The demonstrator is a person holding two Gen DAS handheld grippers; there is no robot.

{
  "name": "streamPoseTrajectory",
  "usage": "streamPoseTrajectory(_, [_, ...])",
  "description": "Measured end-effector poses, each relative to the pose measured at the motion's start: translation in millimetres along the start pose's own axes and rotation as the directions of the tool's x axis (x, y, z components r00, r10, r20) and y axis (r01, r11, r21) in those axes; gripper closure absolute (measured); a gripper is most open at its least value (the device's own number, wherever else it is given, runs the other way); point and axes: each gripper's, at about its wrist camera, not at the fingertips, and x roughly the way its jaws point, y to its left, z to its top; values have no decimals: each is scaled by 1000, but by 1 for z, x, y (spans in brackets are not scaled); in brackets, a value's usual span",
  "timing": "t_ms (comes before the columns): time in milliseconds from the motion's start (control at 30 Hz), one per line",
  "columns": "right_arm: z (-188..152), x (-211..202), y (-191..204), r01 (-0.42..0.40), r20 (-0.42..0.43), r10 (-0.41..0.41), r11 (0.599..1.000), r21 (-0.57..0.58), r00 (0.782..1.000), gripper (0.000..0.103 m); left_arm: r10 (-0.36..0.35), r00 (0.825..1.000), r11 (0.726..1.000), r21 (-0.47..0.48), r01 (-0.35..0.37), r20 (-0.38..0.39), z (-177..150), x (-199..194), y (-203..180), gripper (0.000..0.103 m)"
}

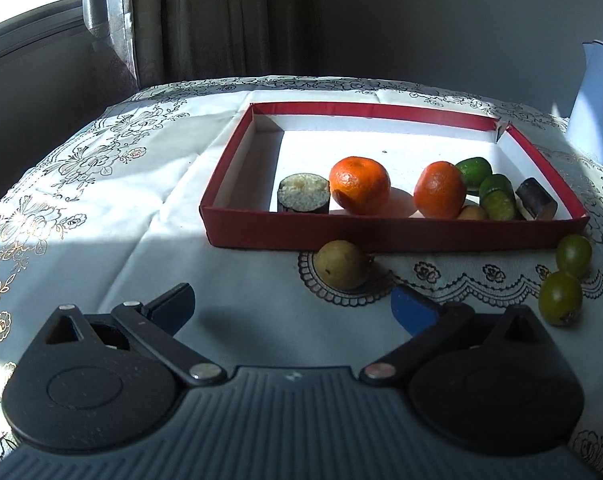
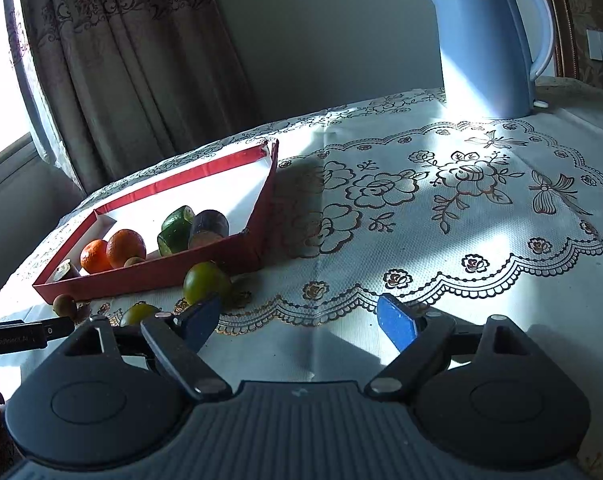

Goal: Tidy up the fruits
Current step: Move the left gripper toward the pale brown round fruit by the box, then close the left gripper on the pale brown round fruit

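Both tools stand nearest the cameras: the left tool (image 1: 293,308) gapes wide with nothing between its blue pads, and the right tool (image 2: 299,320) is likewise spread wide and empty over the counter (image 2: 421,248), which wears a white cloth with printed flowers. Just beyond the left tool lies a small yellowish-brown round fruit (image 1: 341,265), close against the near wall of the red box (image 1: 381,232). To its right, two green round fruits (image 1: 561,298) sit on the cloth close together, one nearer than the other. The shallow box has a white floor, and its long axis runs left to right in the left view. Along its near wall sit two glossy orange tangerines (image 1: 359,184). A dark-skinned cut piece (image 1: 303,194) at the left shows its pale grainy face toward the camera. Green cut pieces (image 1: 497,198) and another dark piece (image 1: 535,198) lie at the right, their long axes slanting toward the near right corner. A pale blue kettle (image 2: 489,40) stands upright at the far right.
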Motion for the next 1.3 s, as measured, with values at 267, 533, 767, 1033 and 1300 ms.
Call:
streamPoseTrajectory(267, [0, 0, 0, -1, 0, 1, 1000, 0, 1000, 15, 13, 1000, 1000, 20, -13, 15, 8, 3, -4, 0])
streamPoseTrajectory(533, [0, 1, 0, -1, -1, 1, 1000, 0, 1000, 14, -78, 997, 996, 46, 77, 13, 10, 8, -7, 0])
streamPoseTrajectory(767, [0, 1, 1, -2, -2, 2, 1000, -1, 1000, 14, -113, 993, 993, 45, 112, 18, 8, 7, -6, 12])
streamPoseTrajectory(1033, [-1, 2, 2, 0, -3, 0, 1000, -4, 1000, 13, -118, 993, 991, 62, 118, -2, 9, 10, -10, 28])
streamPoseTrajectory(1300, [-1, 2, 2, 0, -5, 0, 1000, -7, 1000, 13, -127, 992, 988, 86, 126, 7, 10, 10, -16, 47])
